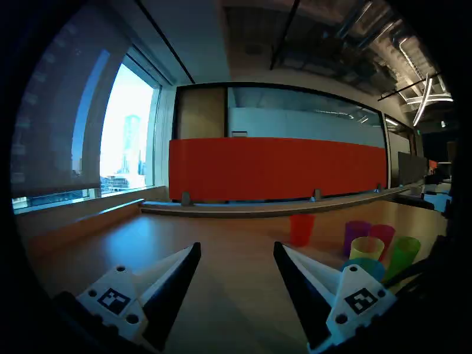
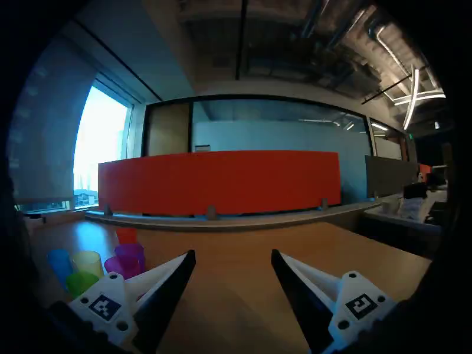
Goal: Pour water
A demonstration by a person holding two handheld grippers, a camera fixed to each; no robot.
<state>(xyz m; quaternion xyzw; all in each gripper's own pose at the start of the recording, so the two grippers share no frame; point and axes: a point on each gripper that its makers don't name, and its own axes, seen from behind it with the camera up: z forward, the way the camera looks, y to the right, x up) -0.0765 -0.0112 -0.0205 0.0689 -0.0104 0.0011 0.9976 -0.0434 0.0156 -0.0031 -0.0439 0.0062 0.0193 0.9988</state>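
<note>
Several coloured plastic cups stand on the wooden table [image 1: 236,277]. In the left gripper view a red cup [image 1: 301,229] stands alone ahead, with purple [image 1: 356,233], pink [image 1: 383,236], yellow [image 1: 366,248], green [image 1: 405,253] and blue [image 1: 363,266] cups clustered at the right. My left gripper [image 1: 236,251] is open above the table, holding nothing. In the right gripper view the same cups sit at the left: red [image 2: 125,235], purple [image 2: 131,255], yellow [image 2: 87,262], blue [image 2: 60,263], green [image 2: 79,282]. My right gripper [image 2: 232,255] is open and holds nothing.
A red divider panel [image 1: 277,168] runs along the table's far edge. A bright window [image 1: 127,141] with a sill lies to the left. Desks and dark equipment [image 2: 413,200] stand at the right beyond the table edge.
</note>
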